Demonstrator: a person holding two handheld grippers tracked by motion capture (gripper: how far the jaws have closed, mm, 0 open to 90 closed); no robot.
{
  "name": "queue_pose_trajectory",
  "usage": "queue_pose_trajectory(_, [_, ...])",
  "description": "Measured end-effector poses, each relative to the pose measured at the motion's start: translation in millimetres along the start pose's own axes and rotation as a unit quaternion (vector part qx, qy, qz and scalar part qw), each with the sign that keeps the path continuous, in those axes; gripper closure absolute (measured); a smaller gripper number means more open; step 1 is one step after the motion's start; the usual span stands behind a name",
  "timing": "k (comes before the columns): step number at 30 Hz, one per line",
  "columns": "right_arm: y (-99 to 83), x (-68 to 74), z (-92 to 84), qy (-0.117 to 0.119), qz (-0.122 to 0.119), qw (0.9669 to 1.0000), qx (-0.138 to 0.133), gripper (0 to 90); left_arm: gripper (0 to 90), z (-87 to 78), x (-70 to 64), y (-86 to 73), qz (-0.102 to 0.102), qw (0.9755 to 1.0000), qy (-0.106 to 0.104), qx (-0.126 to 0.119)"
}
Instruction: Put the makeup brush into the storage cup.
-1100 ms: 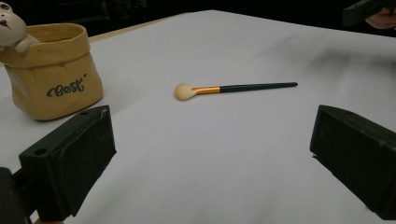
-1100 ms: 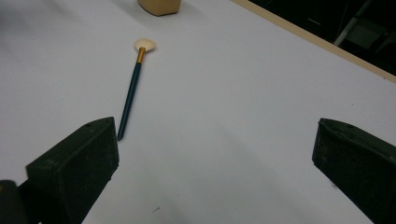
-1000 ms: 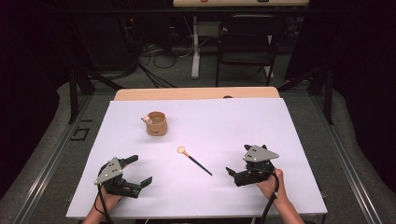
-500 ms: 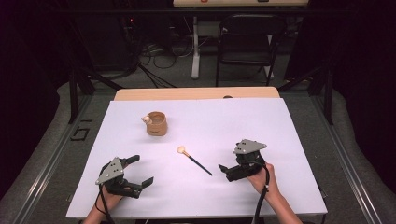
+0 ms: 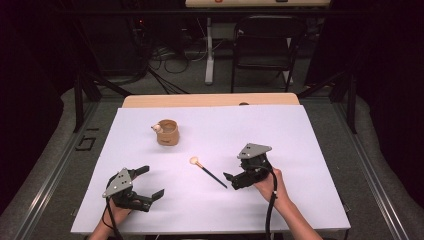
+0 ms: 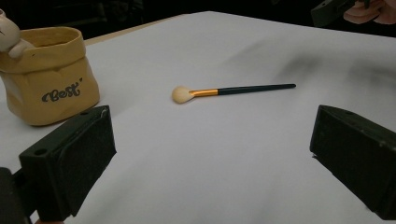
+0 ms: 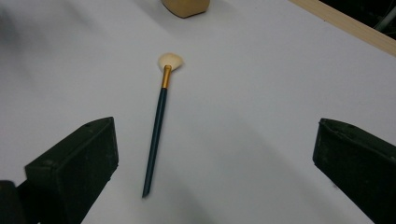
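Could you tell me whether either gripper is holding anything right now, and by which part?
Nothing is held. Both the left gripper and the right gripper are open and empty; the brush lies free on the table, just ahead of the right gripper's jaws.

Brush (image 5: 208, 171) before pot (image 5: 167, 132), on table (image 5: 300, 150)

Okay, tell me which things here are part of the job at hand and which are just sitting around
In the job:
- right gripper, jaws open, nearing the brush's handle tip
- brush, flat on the white table sheet

Sitting around:
- left gripper, open, well short of the brush
- yellow pot, upright, apart from the brush
- chair behind the table
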State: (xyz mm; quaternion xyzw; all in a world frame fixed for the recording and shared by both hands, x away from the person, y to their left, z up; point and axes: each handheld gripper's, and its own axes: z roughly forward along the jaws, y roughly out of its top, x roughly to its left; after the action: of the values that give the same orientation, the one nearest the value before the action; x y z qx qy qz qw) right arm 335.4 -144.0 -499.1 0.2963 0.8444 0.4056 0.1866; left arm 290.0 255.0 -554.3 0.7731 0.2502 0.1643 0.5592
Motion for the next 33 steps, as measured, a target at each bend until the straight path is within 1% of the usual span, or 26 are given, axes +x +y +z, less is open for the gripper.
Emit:
queue_pose_trajectory(1, [1.2, 0.2, 0.9, -0.001, 0.0, 1.0, 0.003, 0.0, 0.1, -0.1, -0.1, 0.1, 0.0, 1.0, 0.0, 0.0])
queue_pose_trajectory(2, [2.5, 0.6, 2.6, 0.004, 0.004, 1.0, 0.004, 0.0, 0.1, -0.3, -0.2, 0.2, 0.0, 1.0, 0.0, 0.0])
queue_pose_trajectory(4, [5.6, 1.0, 5.9, 0.006, 0.004, 0.9999, 0.009, 0.0, 0.1, -0.5, -0.3, 0.3, 0.002, 1.0, 0.0, 0.0])
queue_pose_trajectory(9, [11.0, 1.8, 14.9, 0.02, 0.004, 0.999, 0.039, 0.0, 0.1, -0.9, -0.5, 0.5, 0.002, 1.0, 0.001, -0.001])
queue_pose_trajectory(10, [11.7, 2.4, 17.0, 0.02, 0.004, 0.9989, 0.042, 0.0, 0.1, -0.8, -0.7, 0.4, 0.002, 1.0, 0.003, -0.002])
queue_pose_trajectory(11, [12.5, 2.9, 18.8, 0.023, 0.004, 0.9986, 0.047, 0.0, 0.1, -1.0, -0.4, 0.5, 0.002, 1.0, 0.0, -0.001])
queue_pose_trajectory(12, [13.2, 2.9, 20.1, 0.024, 0.001, 0.9984, 0.051, 0.0, 0.1, -0.6, -1.4, 0.3, 0.0, 0.9999, 0.009, -0.004])
queue_pose_trajectory(13, [14.5, 3.8, 21.8, 0.026, 0.002, 0.9981, 0.055, 0.0, 0.1, -0.6, -1.3, 0.3, 0.001, 0.9999, 0.009, -0.003])
queue_pose_trajectory(14, [15.2, 4.0, 23.4, 0.025, 0.001, 0.998, 0.058, 0.0, 0.1, -0.9, -0.4, 0.5, 0.002, 1.0, 0.001, -0.001])
queue_pose_trajectory(15, [17.0, 4.1, 25.7, 0.029, 0.001, 0.9971, 0.07, 0.0, 0.1, -0.9, -0.5, 0.5, 0.002, 1.0, 0.001, -0.001])
queue_pose_trajectory(16, [19.7, 5.2, 28.3, 0.03, 0.004, 0.9967, 0.075, 0.0, 0.1, -0.6, -1.1, 0.3, 0.0, 1.0, 0.004, -0.003])
queue_pose_trajectory(17, [19.7, 5.2, 28.3, 0.03, 0.004, 0.9967, 0.075, 0.0, 0.1, -0.5, -1.1, 0.3, 0.001, 1.0, 0.004, -0.003])
queue_pose_trajectory(21, [25.6, 6.3, 33.2, 0.032, 0.002, 0.9949, 0.095, 0.0, 0.1, -0.3, -1.1, 0.4, 0.001, 1.0, 0.004, -0.003])
queue_pose_trajectory(22, [26.4, 6.3, 34.3, 0.033, 0.003, 0.9948, 0.096, 0.0, 0.1, -0.2, -1.1, 0.4, 0.001, 1.0, 0.003, -0.003])
queue_pose_trajectory(23, [28.0, 6.1, 36.0, 0.036, 0.002, 0.9942, 0.102, 0.0, 0.1, -0.1, -1.2, 0.4, 0.001, 1.0, 0.003, -0.003])
queue_pose_trajectory(25, [30.6, 6.9, 38.5, 0.033, 0.007, 0.9929, 0.114, 0.0, 0.1, -0.3, -0.8, 0.6, 0.002, 1.0, -0.001, -0.001])
queue_pose_trajectory(26, [31.5, 6.9, 39.5, 0.034, 0.005, 0.9923, 0.119, 0.0, 0.1, -0.2, -0.9, 0.7, 0.002, 1.0, 0.0, -0.002])
queue_pose_trajectory(27, [33.2, 7.6, 42.0, 0.031, 0.005, 0.9909, 0.131, 0.0, 0.1, -0.2, -0.8, 0.8, 0.003, 1.0, -0.001, -0.002])
queue_pose_trajectory(29, [34.8, 8.0, 44.2, 0.035, 0.004, 0.9895, 0.14, 0.0, 0.1, 0.0, -0.8, 0.8, 0.003, 1.0, -0.001, -0.002])
queue_pose_trajectory(30, [35.5, 8.5, 45.4, 0.032, 0.003, 0.9889, 0.145, 0.0, 0.1, 0.1, -0.7, 0.8, 0.004, 1.0, -0.001, -0.001])
queue_pose_trajectory(31, [36.9, 9.5, 48.2, 0.03, 0.005, 0.9862, 0.163, 0.0, 0.1, 0.2, -0.7, 0.8, 0.004, 1.0, -0.001, -0.001])
queue_pose_trajectory(32, [37.5, 9.2, 50.5, 0.033, -0.001, 0.9846, 0.172, 0.0, 0.1, 0.3, -0.8, 0.8, 0.003, 1.0, -0.001, -0.001])
queue_pose_trajectory(33, [37.9, 10.2, 51.5, 0.031, 0.0, 0.9834, 0.179, 0.0, 0.1, 0.4, -0.9, 0.8, 0.003, 1.0, -0.001, -0.002])
